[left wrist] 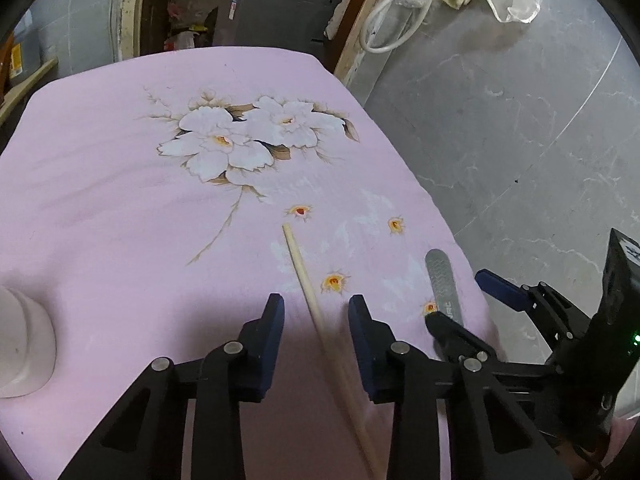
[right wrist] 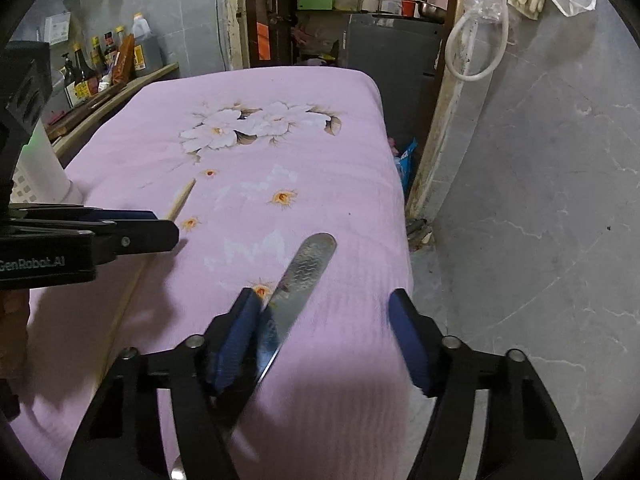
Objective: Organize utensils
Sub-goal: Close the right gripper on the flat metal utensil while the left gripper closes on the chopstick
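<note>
With both pairs of fingers spread over the pink-clothed bench (left wrist: 120,184), the left gripper (left wrist: 316,312) straddling a chopstick (left wrist: 298,258) and the right gripper (right wrist: 324,312) a metal utensil handle (right wrist: 304,272), either could slide away if nudged off-centre.

Right gripper (right wrist: 320,320) spread wide around metal utensil handle (right wrist: 300,276).

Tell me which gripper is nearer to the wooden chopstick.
Left. The left gripper has its open jaws straddling the wooden chopstick on the pink cloth. The right gripper is off to its right, open around the metal utensil handle.
</note>
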Tool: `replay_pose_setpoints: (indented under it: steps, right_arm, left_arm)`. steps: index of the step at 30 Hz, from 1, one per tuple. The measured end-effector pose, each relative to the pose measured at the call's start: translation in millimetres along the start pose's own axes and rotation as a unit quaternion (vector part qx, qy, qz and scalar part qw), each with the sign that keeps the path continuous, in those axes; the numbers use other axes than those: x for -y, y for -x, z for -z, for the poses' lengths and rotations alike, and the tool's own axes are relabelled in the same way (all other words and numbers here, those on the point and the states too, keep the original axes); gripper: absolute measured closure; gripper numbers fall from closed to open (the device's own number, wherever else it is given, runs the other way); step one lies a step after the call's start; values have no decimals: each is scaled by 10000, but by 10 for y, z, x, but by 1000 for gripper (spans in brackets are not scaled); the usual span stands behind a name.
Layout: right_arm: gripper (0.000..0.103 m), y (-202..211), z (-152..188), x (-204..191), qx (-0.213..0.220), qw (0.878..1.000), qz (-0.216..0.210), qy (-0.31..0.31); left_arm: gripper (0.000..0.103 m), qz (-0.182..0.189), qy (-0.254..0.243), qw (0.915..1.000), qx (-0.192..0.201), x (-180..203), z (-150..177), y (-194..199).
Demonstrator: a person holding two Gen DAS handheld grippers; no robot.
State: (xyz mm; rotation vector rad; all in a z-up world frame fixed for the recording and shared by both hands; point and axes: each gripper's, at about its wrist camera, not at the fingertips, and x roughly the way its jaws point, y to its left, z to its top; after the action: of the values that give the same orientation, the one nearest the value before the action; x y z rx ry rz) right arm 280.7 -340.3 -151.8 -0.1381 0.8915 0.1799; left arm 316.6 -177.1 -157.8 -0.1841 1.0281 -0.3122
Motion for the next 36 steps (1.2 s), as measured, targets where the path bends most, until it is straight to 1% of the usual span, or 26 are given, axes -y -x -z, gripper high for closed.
replay_pose_setpoints:
  steps: [4, 7, 9, 10, 11, 13, 15, 18, 21, 22, 23, 24, 28, 33, 36]
  right_arm:
    - [61, -33, -84, 4, 33, 10000, -32, 31]
    - [66, -66, -143, 15, 18, 10000, -50, -4]
    - [70, -77, -171, 47, 6, 9999, -93, -49]
    - [75, -87, -199, 72, -2, 9999, -120, -83]
    - [77, -106, -213, 89, -12, 9998, -150, -104]
    - [79, -152, -262, 107, -70, 9996, -236, -171]
    - [81, -198, -297, 94, -116, 9994, -267, -211]
    - [84, -231, -314, 54, -148, 9992, -277, -254]
    - [85, -229, -325, 50, -174, 9986, -349, -351]
    - [90, -227, -326, 64, -180, 9983, -383, -399]
    - [98, -201, -327, 85, -133, 9976, -469, -486]
    - [99, -181, -347, 102, -119, 9962, -611, -604]
    - [100, -194, -356, 32, -197, 9958, -709, -546]
    - [102, -167, -348, -43, -271, 9949, -821, -512]
    - [102, -114, -350, -61, -245, 9944, -878, -534]
  left_arm:
    - [77, -36, -9, 10000, 28, 23, -17, -16]
    - [79, -99, -18, 9999, 52, 50, -15, -28]
    - [81, -136, -44, 9999, 47, 68, -13, -26]
    - [84, -157, -46, 9999, 33, 69, -20, -30]
    - [86, -172, -9, 9999, 9, 60, -30, -33]
    - [91, -142, 143, 9998, -57, 14, -66, -49]
    - [94, -50, 358, 9992, -152, -48, -100, -62]
    - [94, 1, 452, 9987, -249, -67, -134, -91]
    - [94, -60, 373, 9990, -235, -34, -122, -91]
    - [95, -82, 367, 9991, -209, -27, -112, -86]
    - [95, -86, 378, 9991, -195, -29, -111, -88]
    - [95, -87, 405, 9990, -171, -33, -106, -87]
    - [98, -51, 506, 9986, -152, -65, -96, -83]
    - [98, -20, 584, 9981, -192, -100, -106, -67]
    - [98, -43, 636, 9978, -159, -125, -88, -21]
